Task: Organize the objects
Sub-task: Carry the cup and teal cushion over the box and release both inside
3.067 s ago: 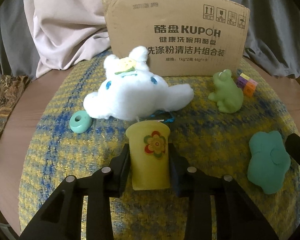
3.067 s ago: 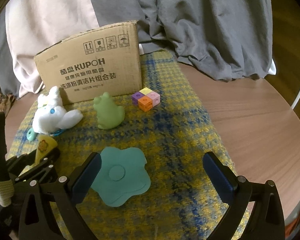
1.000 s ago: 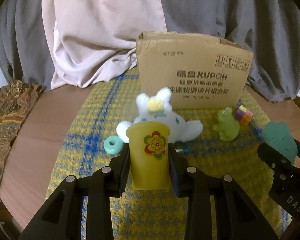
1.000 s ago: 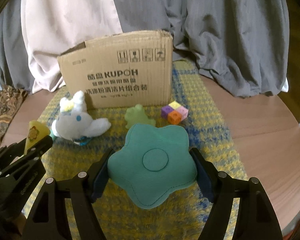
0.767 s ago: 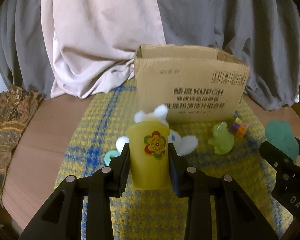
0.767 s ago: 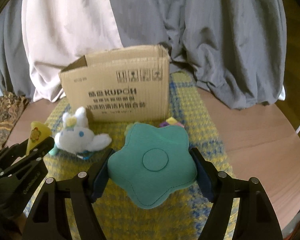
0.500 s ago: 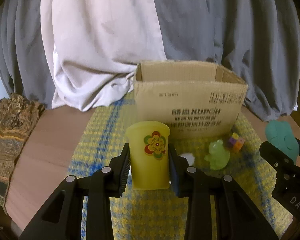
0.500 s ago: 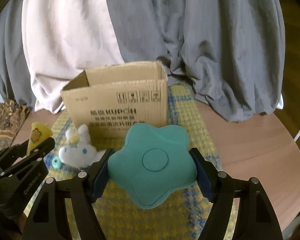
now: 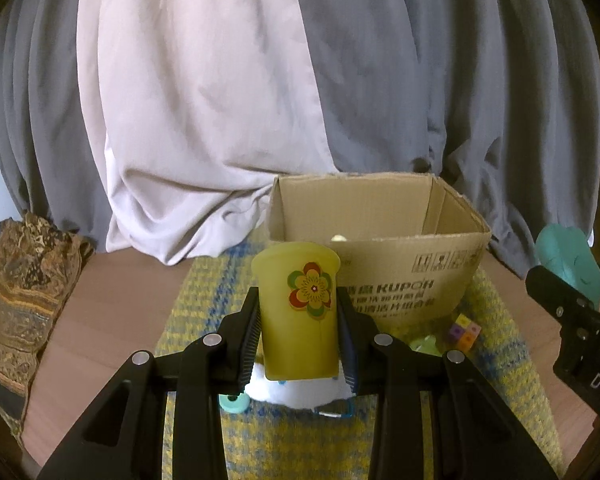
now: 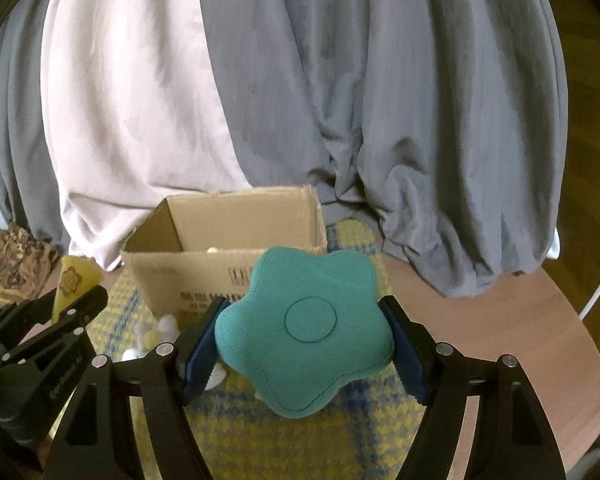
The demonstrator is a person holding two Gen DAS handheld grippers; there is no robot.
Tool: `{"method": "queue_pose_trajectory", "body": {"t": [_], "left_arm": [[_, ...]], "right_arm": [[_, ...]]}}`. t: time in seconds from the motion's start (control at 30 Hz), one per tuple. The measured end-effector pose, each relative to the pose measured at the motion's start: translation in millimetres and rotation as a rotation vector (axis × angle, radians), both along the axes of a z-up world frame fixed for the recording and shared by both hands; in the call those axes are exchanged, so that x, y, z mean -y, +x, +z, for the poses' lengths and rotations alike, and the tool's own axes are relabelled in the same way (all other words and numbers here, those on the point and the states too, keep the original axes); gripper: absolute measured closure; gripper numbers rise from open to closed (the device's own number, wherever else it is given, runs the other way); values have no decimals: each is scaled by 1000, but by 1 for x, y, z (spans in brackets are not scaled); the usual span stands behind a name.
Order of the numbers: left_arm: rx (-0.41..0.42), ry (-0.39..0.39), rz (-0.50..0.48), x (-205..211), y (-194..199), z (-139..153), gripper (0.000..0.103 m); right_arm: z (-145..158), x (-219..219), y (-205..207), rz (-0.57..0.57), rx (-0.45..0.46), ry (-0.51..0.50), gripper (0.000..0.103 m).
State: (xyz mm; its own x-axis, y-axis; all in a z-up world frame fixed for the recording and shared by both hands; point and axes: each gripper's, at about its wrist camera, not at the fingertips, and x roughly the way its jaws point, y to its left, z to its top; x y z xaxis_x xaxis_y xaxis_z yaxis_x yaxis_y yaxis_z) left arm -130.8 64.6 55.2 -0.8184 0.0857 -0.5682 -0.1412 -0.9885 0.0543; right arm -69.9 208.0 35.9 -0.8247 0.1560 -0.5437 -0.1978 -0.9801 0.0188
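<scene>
My left gripper point(image 9: 300, 340) clamps the yellow cup point(image 9: 298, 316) upright, rim up, above the plaid cloth point(image 9: 300, 440); my right gripper point(image 10: 303, 346) clasps the teal flower cushion point(image 10: 304, 330), face toward camera. Beyond: open cardboard box point(image 9: 380, 248).

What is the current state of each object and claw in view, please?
Yellow cup: upright, clamped in left claw.
Teal flower cushion: clamped in right claw.
Cardboard box: open-topped, on the cloth.
Colored cube block: resting on the cloth.
</scene>
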Motion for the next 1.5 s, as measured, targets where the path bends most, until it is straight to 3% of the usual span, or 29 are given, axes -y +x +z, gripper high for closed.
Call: {"method": "queue_pose_trajectory", "body": {"t": [0.73,1.17,1.5], "left_arm": [[-45,-30,-22,-12,-49,27,68],[0,-20,-50,-20,-98,28,68],[55,-24,-48,-24,-128,24,68]], "right_arm": [[28,-7,-49,18,-39,17,28],[29,-14,-98,27,9,10,28],[12,-16,-141,52,105,-32,28]]}}
